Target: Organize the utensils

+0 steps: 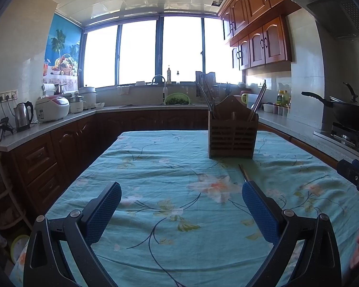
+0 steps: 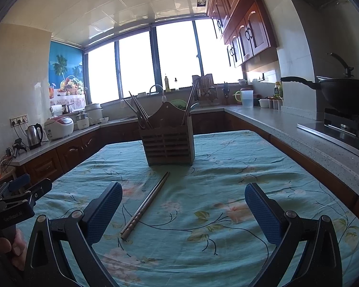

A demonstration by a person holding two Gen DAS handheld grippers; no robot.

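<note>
1 wooden holder [image 2: 168,141], 1 chopstick pair [image 2: 144,206], 2 hand-held grippers [image 2: 183,211].

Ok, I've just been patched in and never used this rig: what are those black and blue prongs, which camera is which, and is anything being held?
The prongs are fingers of two hand-held grippers, one in each of a person's hands; there is no robot arm. Each picture comes from a camera on one gripper, looking forward along its blue-padded fingers.

In the left wrist view, the left gripper is open and empty above the floral tablecloth. The right gripper shows at that picture's right edge.

In the right wrist view, the right gripper is also open and empty. A pair of metal chopsticks lies on the cloth between its fingers, nearer the left one and untouched. Beyond stands a wooden utensil holder already holding chopsticks and other utensils.

So nothing is held. The loose chopsticks are probably next for the holder.
</note>
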